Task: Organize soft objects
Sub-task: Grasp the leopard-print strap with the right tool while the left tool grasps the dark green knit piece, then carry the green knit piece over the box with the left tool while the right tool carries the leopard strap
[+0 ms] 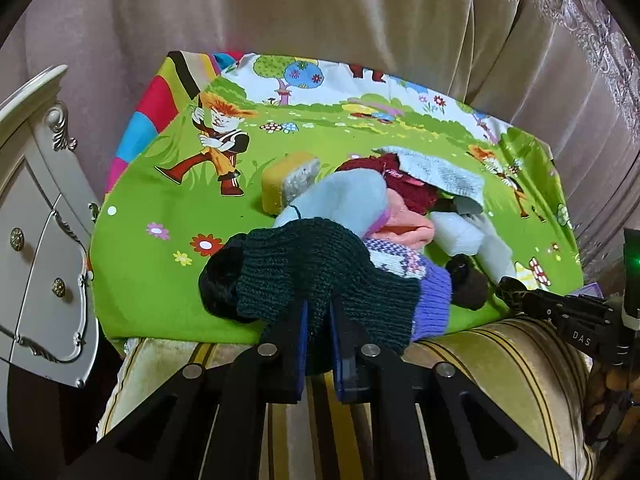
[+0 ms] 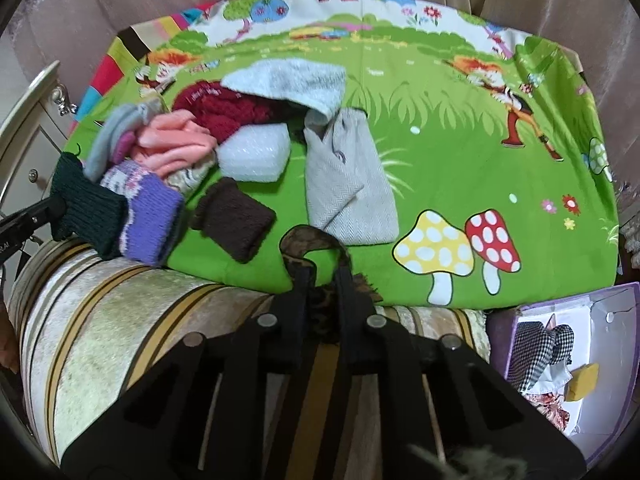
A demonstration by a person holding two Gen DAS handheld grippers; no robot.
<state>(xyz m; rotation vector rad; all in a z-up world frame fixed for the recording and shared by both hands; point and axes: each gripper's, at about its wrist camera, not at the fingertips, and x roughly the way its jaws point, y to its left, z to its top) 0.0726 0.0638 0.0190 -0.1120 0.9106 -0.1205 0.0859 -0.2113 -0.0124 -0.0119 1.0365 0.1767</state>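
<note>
Jaws clamped: left gripper (image 1: 318,308) on the dark green knit (image 1: 304,264) (lifted edge), right gripper (image 2: 324,276) on leopard-print fabric (image 2: 308,240).

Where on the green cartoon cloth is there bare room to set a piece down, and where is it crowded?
Bare: the stretch of the green cloth between the grey herringbone cloth and the printed mushrooms, and the left part beside the printed running figure. Crowded: the heap around the pink fabric, the red knit and the white foam block.
</note>
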